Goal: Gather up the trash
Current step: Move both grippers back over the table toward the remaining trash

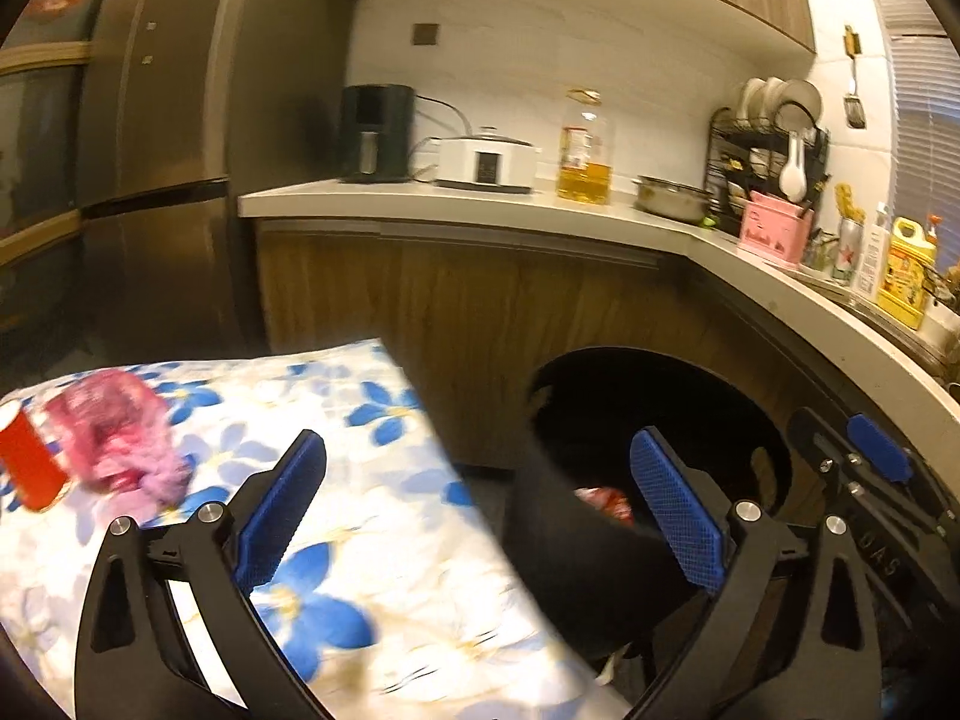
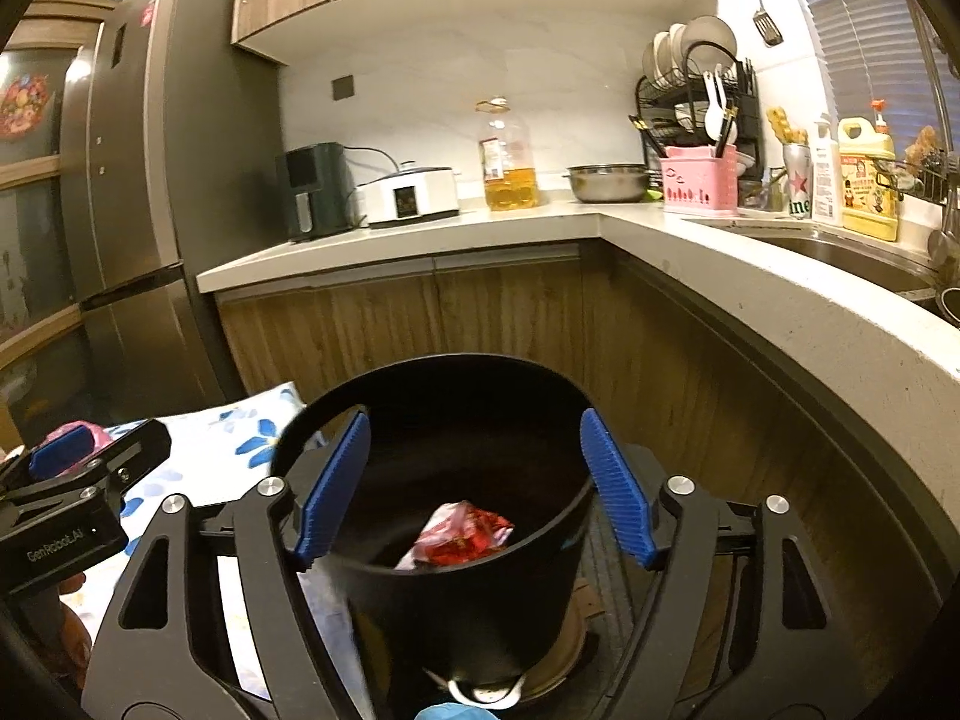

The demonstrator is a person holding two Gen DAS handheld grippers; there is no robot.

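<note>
A black trash bin (image 2: 468, 588) stands on the floor beside a table with a blue-flowered cloth (image 1: 372, 516). A red and white wrapper (image 2: 462, 540) lies inside the bin; it also shows in the left wrist view (image 1: 606, 501). My right gripper (image 2: 474, 480) is open and empty, right above the bin's mouth. My left gripper (image 1: 480, 498) is open and empty over the table's right edge, next to the bin (image 1: 600, 552). On the table's left lie a crumpled pink bag (image 1: 114, 432) and a red can (image 1: 30, 462).
An L-shaped kitchen counter (image 2: 690, 240) runs behind and to the right, with an oil bottle (image 2: 510, 162), a steel bowl (image 2: 606, 183), a pink caddy (image 2: 699, 186) and a dish rack (image 2: 696, 96). A tall fridge (image 2: 138, 192) stands at the left. Wooden cabinets close in behind the bin.
</note>
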